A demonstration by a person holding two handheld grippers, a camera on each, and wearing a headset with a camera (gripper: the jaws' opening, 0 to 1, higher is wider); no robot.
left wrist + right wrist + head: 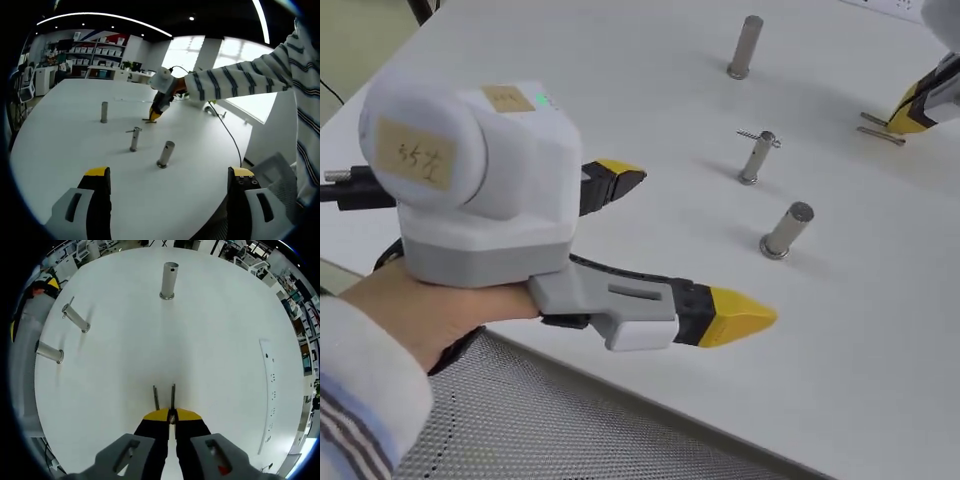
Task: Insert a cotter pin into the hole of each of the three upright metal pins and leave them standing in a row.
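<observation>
Three upright metal pins stand in a row on the white table (620, 60): far pin (745, 47) (104, 112) (169, 280), middle pin (756, 160) (134, 140) (77, 320), near pin (788, 230) (165, 154) (50, 352). A cotter pin (760, 137) sits through the top of the middle pin. My left gripper (685, 245) (170, 175) hovers open in front of the row, holding nothing. My right gripper (908, 118) (172, 416) is down at the table to the right, shut on a cotter pin (173, 396). A second loose cotter pin (156, 397) lies beside it.
A white power strip (268, 390) lies along the table beyond the right gripper. A grey mesh chair seat (570, 430) is below the table's near edge. An office with shelves and windows lies past the table.
</observation>
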